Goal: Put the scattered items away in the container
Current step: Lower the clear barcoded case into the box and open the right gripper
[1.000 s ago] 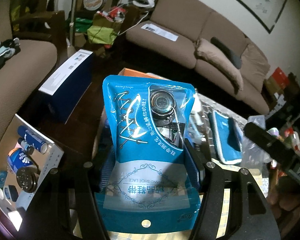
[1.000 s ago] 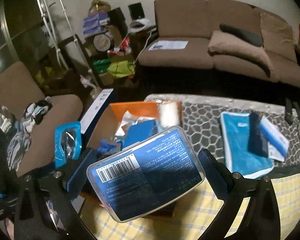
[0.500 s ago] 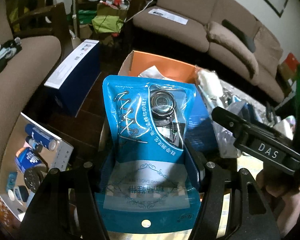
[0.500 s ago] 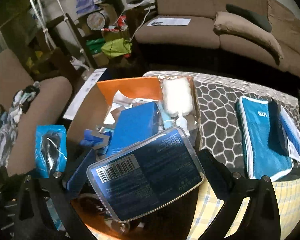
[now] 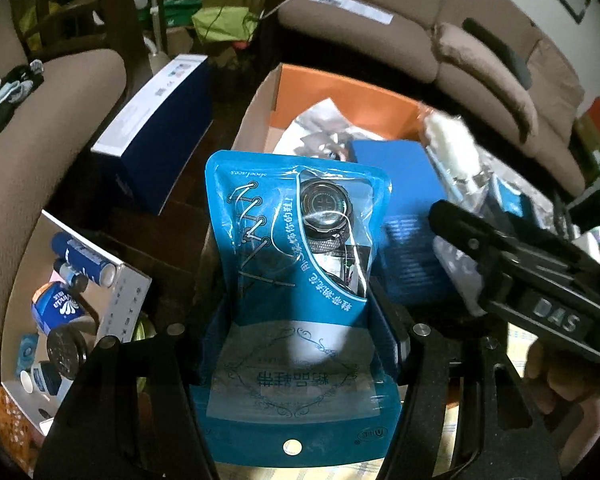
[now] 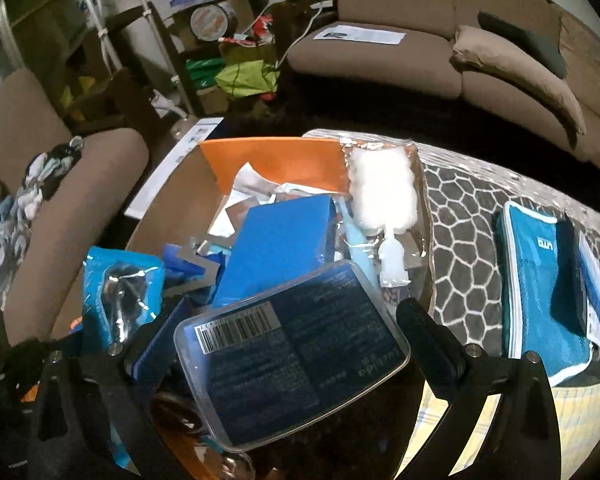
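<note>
My left gripper [image 5: 300, 320] is shut on a blue shoelace pouch [image 5: 296, 280] with a watch inside, held above the near left edge of the orange cardboard box [image 5: 340, 88]. The pouch also shows at the left of the right wrist view [image 6: 120, 292]. My right gripper [image 6: 284, 344] is shut on a clear plastic case with a dark blue barcode label [image 6: 288, 356], held over the box [image 6: 276, 160]. The box holds a blue carton [image 6: 280, 240], a bagged white item [image 6: 380, 196] and papers. The right gripper's body [image 5: 540, 276] crosses the right of the left wrist view.
A blue zip pouch [image 6: 540, 300] with a dark item on it lies on the patterned table mat [image 6: 460, 240] at the right. A long navy box [image 5: 156, 120] stands left of the orange box. A white tray of small items [image 5: 60, 300] sits lower left. Brown sofas surround the table.
Both grippers have moved forward and down towards the orange box, which now fills more of both views. Each keeps hold of its item. The right gripper has come closer beside the left.
</note>
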